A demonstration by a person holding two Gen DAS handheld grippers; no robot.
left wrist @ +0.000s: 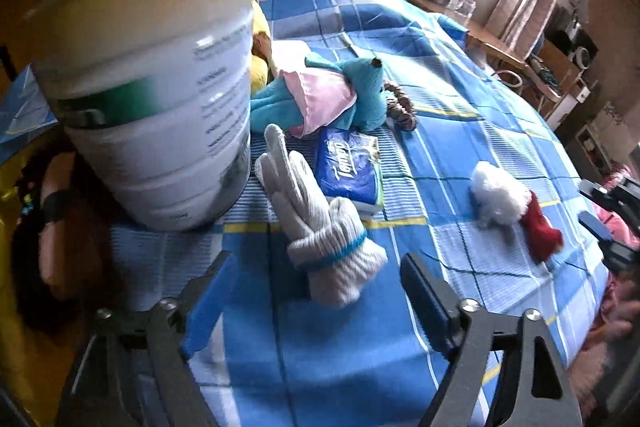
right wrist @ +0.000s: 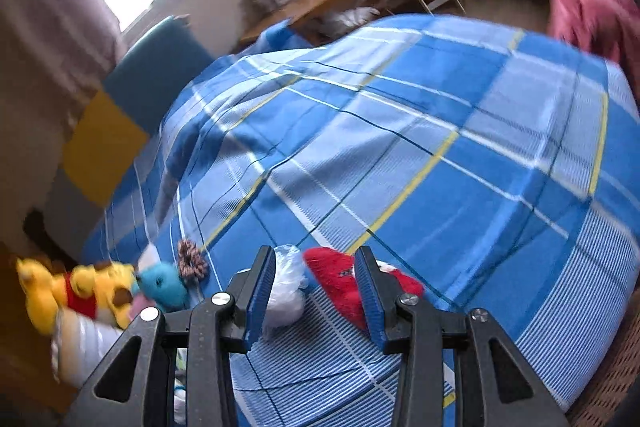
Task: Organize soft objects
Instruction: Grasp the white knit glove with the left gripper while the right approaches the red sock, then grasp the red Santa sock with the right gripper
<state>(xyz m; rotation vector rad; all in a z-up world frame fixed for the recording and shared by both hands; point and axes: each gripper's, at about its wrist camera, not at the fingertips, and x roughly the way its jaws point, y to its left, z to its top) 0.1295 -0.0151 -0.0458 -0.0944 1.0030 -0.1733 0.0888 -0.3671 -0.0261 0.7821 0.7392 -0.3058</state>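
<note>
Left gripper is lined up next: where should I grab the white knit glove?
Take the white knit glove at its bunched cuff by the blue band, the end nearest the open left gripper. Come straight ahead and low; its far end lies by the tissue pack.

Ribbed knit glove [left wrist: 320,227], glossy plastic bucket [left wrist: 160,99], woven checked bedsheet [left wrist: 460,131], fluffy white-and-red plush [left wrist: 508,207].
</note>
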